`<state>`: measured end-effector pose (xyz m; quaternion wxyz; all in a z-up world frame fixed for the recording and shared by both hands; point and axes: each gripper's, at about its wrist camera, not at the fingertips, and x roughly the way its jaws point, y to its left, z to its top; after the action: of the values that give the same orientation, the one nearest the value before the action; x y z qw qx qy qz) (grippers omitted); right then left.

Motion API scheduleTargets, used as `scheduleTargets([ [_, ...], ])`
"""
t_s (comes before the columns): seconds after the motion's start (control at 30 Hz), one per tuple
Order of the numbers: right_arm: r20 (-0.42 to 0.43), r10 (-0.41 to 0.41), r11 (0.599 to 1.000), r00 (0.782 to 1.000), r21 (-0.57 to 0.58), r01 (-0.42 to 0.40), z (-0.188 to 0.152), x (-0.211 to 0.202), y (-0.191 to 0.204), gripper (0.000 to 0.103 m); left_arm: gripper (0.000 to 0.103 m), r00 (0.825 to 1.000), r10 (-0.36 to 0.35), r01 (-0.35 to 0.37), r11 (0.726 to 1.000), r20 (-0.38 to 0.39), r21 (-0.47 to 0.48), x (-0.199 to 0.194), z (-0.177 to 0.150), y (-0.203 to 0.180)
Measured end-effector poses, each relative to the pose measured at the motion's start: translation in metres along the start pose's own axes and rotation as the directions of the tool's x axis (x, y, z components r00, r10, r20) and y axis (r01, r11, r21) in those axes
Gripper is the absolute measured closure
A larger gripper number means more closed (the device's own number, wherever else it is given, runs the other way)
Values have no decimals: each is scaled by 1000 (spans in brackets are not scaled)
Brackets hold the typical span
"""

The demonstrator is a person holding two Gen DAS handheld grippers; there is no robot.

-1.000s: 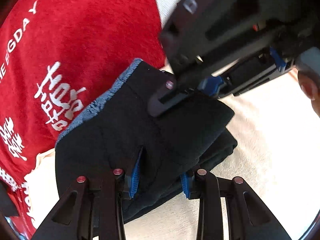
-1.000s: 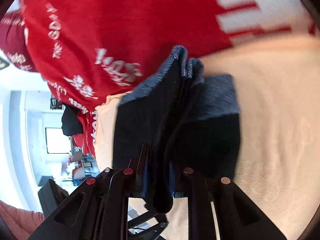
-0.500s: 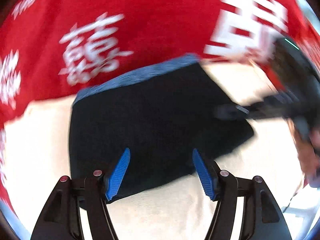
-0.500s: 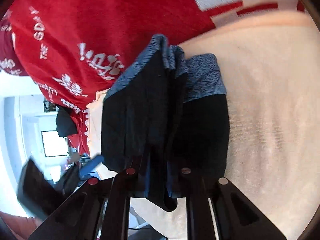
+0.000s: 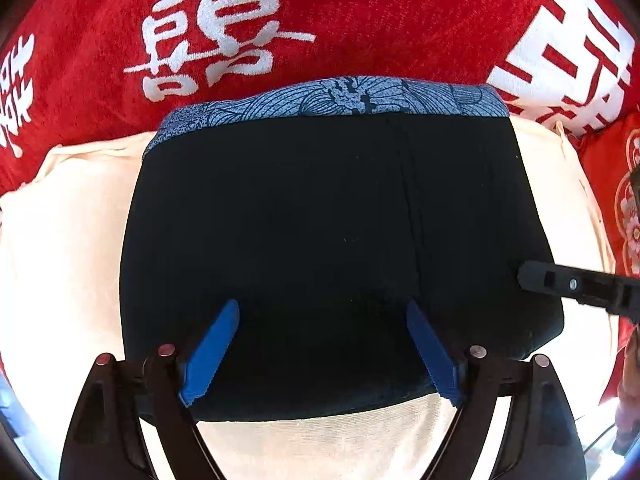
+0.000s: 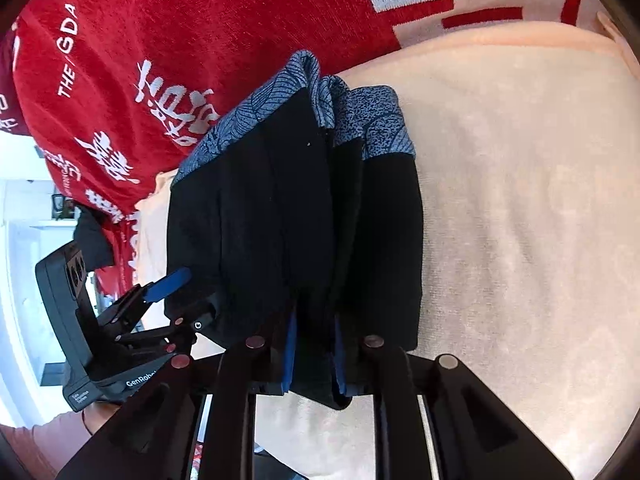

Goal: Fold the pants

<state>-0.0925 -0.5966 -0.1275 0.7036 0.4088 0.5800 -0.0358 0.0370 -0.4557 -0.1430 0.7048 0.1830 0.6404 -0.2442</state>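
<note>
The pants (image 5: 320, 232) are black with a blue patterned waistband (image 5: 340, 98), folded into a compact stack on a cream towel (image 5: 64, 248). My left gripper (image 5: 320, 320) is open, its blue pads above the stack's near edge, holding nothing. My right gripper (image 6: 312, 344) is shut on the folded edge of the pants (image 6: 296, 216), pinching several layers. Its black finger (image 5: 576, 286) shows at the stack's right side in the left wrist view. The left gripper (image 6: 160, 292) shows at the left of the right wrist view.
A red blanket with white characters (image 5: 240, 20) lies beyond the waistband and also shows in the right wrist view (image 6: 180, 40). The cream towel (image 6: 520, 220) spreads to the right of the stack. A bright room (image 6: 24, 280) lies past the left edge.
My left gripper let go of the pants, opened and drew back to face the stack squarely. My right gripper kept its hold on the folded edge.
</note>
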Motion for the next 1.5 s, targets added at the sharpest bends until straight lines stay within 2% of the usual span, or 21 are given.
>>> scheduleTargets([
  [0.33,21,-118,991,993,-57,119,-7,-13,12,80,16,1000,13,-13,1000,-19,-6,2,2,-1],
  [0.5,30,-219,968,975,-115,221,-13,-18,18,67,16,1000,18,-19,1000,-23,-14,1,4,-1],
  [0.63,26,-245,961,969,-129,246,-19,-22,13,58,16,999,28,-28,1000,-27,-14,2,4,-2],
  [1.1,21,-257,962,966,-90,258,-27,-27,0,45,16,996,79,-79,997,-33,-1,5,1,-9],
  [1.5,22,-273,957,962,-94,274,-29,-31,-1,41,16,994,97,-97,995,-47,-1,6,-1,-12],
])
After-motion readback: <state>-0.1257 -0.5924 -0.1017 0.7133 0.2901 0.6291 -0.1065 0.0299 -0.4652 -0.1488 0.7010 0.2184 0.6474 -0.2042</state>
